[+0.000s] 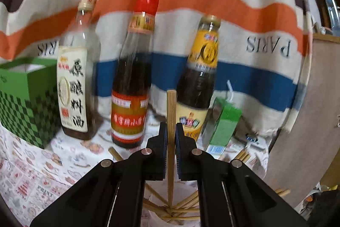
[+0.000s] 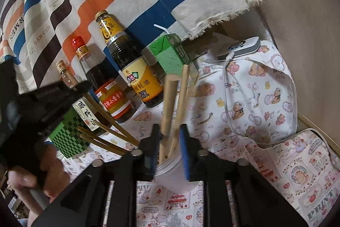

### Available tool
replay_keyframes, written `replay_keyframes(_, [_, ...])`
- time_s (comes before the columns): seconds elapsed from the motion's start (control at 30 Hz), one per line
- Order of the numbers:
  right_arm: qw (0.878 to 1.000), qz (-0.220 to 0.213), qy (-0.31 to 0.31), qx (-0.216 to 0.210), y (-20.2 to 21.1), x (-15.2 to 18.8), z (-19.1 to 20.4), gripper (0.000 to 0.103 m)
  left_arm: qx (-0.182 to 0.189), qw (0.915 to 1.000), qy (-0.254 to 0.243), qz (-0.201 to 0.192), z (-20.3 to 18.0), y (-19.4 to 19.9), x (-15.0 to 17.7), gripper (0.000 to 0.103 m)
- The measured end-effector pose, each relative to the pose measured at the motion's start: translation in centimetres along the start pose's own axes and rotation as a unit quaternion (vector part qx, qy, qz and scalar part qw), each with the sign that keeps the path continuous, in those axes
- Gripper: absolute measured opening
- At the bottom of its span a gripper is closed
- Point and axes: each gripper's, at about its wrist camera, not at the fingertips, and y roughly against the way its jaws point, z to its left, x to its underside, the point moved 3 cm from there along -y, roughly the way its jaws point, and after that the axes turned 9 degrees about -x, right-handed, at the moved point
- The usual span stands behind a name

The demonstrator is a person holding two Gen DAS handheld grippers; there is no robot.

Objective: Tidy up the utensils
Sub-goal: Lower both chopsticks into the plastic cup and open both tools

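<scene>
Left gripper (image 1: 171, 137) pinches one upright chopstick (image 1: 171, 112) just above the plastic cup (image 2: 176, 176). Right gripper (image 2: 169, 150), jaws parted, holds nothing, two loose chopsticks (image 2: 170, 103) between them. A nudge could tip that light cup.

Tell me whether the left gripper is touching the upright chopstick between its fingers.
Touching. The left wrist view shows the left gripper with both pads pressed against the chopstick, which stands upright between them with no gap on either side.
</scene>
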Motion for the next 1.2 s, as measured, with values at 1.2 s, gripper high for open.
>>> replay_keyframes(1.2, [0.998,-0.019,-0.011,0.054,1.2,-0.1,-1.0,0.059,0.022,0.9996,0.002,0.019,0.0,-4.2,2.3,0.006])
